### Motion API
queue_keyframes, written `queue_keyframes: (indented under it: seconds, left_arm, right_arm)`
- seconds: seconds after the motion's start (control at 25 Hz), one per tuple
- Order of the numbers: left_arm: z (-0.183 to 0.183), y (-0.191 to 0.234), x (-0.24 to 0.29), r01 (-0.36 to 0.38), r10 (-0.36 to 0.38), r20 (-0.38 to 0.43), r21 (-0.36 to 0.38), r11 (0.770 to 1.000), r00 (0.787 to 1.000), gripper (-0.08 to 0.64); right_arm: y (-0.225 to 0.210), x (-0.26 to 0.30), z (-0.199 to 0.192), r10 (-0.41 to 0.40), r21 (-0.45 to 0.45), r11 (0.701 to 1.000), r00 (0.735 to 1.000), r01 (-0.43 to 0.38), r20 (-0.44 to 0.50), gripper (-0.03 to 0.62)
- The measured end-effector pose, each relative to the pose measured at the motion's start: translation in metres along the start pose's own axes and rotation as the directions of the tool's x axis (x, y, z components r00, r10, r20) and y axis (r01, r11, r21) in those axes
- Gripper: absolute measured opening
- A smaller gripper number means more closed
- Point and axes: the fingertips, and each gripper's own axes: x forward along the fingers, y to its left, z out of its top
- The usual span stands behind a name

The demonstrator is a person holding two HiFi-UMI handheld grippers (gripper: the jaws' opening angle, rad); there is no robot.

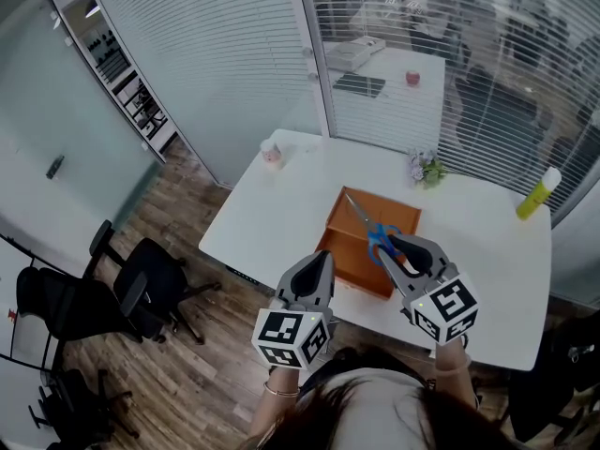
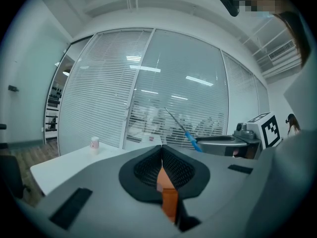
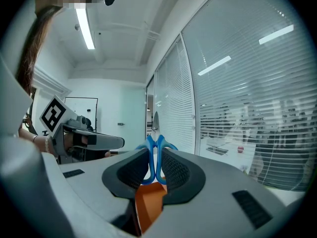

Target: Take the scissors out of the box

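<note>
An open orange box [image 1: 394, 216] stands on the white table [image 1: 281, 204]. Above it hang the scissors [image 1: 373, 231], their blue handles pinched in my right gripper [image 1: 392, 247] and the metal blades pointing away over the box. In the right gripper view the blue handles [image 3: 155, 160] sit pressed between the two pads, blades standing up beyond them, with the orange box [image 3: 148, 202] below. My left gripper [image 1: 322, 256] hovers at the box's near left corner, shut, with nothing between its jaws. From the left gripper view I see the scissors [image 2: 185, 130] at the right.
A small pink and white cup [image 1: 271, 153] stands at the table's far left corner, a little plant [image 1: 427, 169] behind the box, a yellow bottle [image 1: 537, 195] at the far right. Black office chairs [image 1: 141, 284] stand on the floor to the left. Glass walls with blinds close the back.
</note>
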Motion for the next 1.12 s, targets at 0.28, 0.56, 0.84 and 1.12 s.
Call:
queue_keyframes:
  seconds: [0.28, 0.56, 0.84, 1.12]
  left_arm:
    - [-0.0006, 0.0003, 0.0075, 0.013, -0.013, -0.004, 0.002, 1.0, 1.0, 0.02]
    - [-0.0032, 0.0018, 0.0078, 0.013, -0.013, -0.01, -0.003, 1.0, 1.0, 0.02]
    - [-0.0034, 0.0046, 0.008, 0.019, -0.019, -0.014, -0.008, 1.0, 1.0, 0.02]
    - [-0.0061, 0.0035, 0.009, 0.027, -0.027, -0.025, -0.008, 1.0, 0.999, 0.02]
  right_arm:
    - [-0.0035, 0.0031, -0.0003, -0.003, 0.003, 1.0, 1.0, 0.003, -0.002, 0.109]
    - [-0.0018, 0.0028, -0.0003, 0.001, 0.002, 1.0, 1.0, -0.001, -0.004, 0.109]
    - [-0.0009, 0.0049, -0.0009, 0.0, 0.002, 1.0, 1.0, 0.0, -0.012, 0.109]
    - [-0.0015, 0.0027, -0.0053, -0.013, 0.007, 1.0, 1.0, 0.013, -0.022, 0.109]
